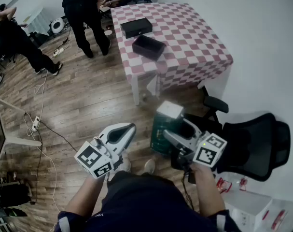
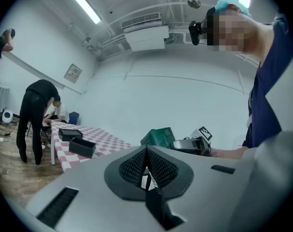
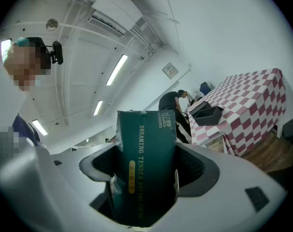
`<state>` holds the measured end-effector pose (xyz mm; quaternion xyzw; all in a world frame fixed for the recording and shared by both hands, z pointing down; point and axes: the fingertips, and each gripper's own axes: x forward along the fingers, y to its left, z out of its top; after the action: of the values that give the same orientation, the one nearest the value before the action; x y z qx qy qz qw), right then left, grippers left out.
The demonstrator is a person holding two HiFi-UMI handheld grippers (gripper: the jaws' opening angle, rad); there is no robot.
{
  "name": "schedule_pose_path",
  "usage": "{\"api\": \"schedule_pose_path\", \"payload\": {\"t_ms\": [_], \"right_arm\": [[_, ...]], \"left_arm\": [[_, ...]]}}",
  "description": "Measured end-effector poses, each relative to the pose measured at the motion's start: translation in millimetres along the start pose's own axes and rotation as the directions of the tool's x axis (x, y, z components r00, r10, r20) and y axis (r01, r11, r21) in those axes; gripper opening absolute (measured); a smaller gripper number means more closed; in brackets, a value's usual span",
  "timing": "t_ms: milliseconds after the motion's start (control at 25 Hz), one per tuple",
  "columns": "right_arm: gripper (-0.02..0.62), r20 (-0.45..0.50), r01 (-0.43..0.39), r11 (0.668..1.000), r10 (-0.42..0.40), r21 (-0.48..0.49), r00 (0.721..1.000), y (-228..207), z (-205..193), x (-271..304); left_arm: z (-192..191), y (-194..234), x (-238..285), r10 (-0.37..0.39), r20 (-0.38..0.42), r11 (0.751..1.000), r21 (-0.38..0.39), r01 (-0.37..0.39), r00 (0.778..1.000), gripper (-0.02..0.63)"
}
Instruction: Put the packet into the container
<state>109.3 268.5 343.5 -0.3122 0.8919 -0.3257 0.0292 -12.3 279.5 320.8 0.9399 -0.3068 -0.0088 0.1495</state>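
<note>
A dark green packet (image 3: pixel 145 163) with gold lettering stands upright between the pads of my right gripper (image 3: pixel 147 170), which is shut on it. In the head view the packet (image 1: pixel 161 129) is held low in front of the person, short of the table, in that gripper (image 1: pixel 171 132). The container, an open black box (image 1: pixel 148 46), sits on the checked table, with its black lid (image 1: pixel 136 26) behind it. My left gripper (image 1: pixel 123 132) hangs beside the right one, its jaws shut together on nothing (image 2: pixel 146 151). The left gripper view also catches the packet (image 2: pixel 158 137) and the box (image 2: pixel 82 147).
The red-and-white checked table (image 1: pixel 194 52) stands ahead. A black office chair (image 1: pixel 255 144) is close on the right. Two people (image 1: pixel 86 18) stand at the far left of the table, and cables (image 1: pixel 37 122) trail over the wooden floor. White boxes (image 1: pixel 252 209) lie at bottom right.
</note>
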Motion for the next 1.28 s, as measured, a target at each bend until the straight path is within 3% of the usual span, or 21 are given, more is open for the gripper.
{"api": "schedule_pose_path", "payload": {"t_ms": [720, 1280], "right_arm": [[0.385, -0.024, 0.014, 0.999, -0.013, 0.052, 1.0, -29, -6, -19], [0.385, -0.004, 0.012, 0.998, -0.011, 0.059, 1.0, -64, 12, -49]], "left_arm": [[-15, -16, 20, 0.012, -0.012, 1.0, -0.01, -0.012, 1.0, 0.025], [-12, -25, 52, 0.031, -0.016, 0.999, 0.009, -0.03, 0.999, 0.024]]}}
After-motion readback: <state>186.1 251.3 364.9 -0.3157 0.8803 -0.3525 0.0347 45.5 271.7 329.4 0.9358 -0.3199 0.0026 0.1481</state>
